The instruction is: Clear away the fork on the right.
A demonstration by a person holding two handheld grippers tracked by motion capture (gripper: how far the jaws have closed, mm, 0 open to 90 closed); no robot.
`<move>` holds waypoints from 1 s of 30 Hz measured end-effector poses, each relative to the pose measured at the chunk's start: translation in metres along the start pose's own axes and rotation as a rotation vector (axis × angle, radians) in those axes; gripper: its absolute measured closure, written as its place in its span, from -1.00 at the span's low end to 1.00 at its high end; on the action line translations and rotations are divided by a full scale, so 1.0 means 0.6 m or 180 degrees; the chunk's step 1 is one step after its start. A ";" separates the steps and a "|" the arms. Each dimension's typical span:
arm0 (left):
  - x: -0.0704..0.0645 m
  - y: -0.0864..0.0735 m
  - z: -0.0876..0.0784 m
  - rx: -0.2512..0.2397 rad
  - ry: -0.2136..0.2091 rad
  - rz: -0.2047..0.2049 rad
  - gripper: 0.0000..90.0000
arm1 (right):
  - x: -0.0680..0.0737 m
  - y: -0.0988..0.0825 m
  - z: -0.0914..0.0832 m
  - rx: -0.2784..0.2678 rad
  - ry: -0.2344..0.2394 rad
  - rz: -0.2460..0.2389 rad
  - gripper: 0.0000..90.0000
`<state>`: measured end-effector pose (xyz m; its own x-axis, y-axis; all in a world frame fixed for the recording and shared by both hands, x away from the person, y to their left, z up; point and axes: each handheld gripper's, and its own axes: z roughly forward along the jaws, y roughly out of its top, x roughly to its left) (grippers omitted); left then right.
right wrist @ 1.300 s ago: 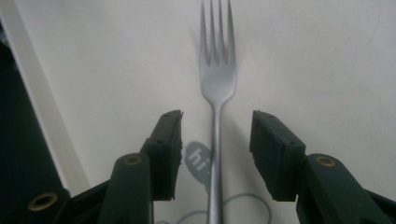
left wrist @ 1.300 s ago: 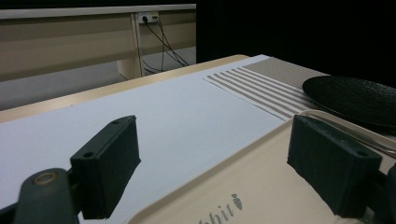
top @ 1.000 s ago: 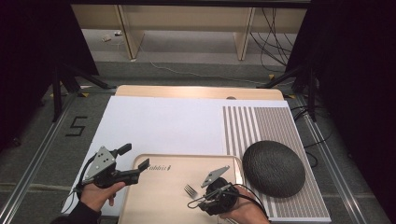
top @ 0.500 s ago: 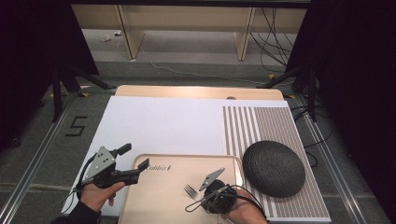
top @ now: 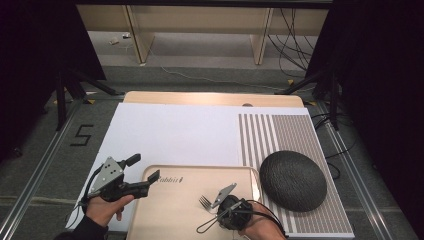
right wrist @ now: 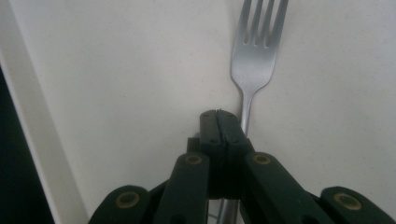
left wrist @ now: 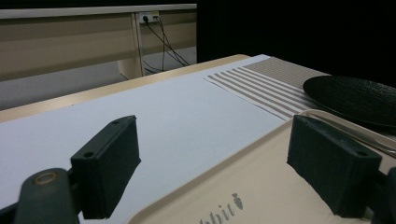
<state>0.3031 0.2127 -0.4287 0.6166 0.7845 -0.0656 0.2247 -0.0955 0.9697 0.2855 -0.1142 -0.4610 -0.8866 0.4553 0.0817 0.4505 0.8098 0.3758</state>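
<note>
The right gripper [right wrist: 218, 114] has its two black jaws pressed flat together, pad against pad, with nothing between them; they have just been closing, having stood somewhat apart a second ago. The fork [right wrist: 256, 56] lies just to one side of the closed tips, its neck running along the outer face of one jaw and its handle passing under the linkage, so the jaws have shut beside it rather than around it; whether the jaw actually touches the metal I cannot tell. From above, the fork [top: 205, 202] rests tines-up-the-table on the beige tray [top: 165, 210], at the same spot as in the earlier pictures, and the right gripper [top: 220, 199] sits over its handle, having shifted only slightly. The left gripper [left wrist: 224, 158] stands wide open and holds nothing, one jaw over the white sheet [left wrist: 177, 107] and the other over the tray's corner [left wrist: 261, 154]; in the high view the left gripper [top: 142, 172] hovers at the tray's near-left corner, where it was before. The dark round plate [top: 293, 180] sits on the striped mat [top: 280, 132], to the right of the tray, unmoved.
</note>
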 end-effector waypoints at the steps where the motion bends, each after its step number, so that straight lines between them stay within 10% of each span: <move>1: 0.000 0.000 0.000 0.0000 0.0000 0.0001 -0.64 | -0.001 -0.001 -0.001 0.0008 -0.0020 0.0006 1.00; 30: 0.000 0.000 -0.001 -0.0009 0.0002 -0.0010 -0.64 | -0.051 -0.036 -0.027 0.0180 -0.0252 0.0379 1.00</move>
<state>0.3026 0.2129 -0.4282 0.6155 0.7851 -0.0686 0.2246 -0.0913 0.9702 0.3014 -0.1515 -0.4568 -0.8165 0.5753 0.0486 0.5592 0.7669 0.3149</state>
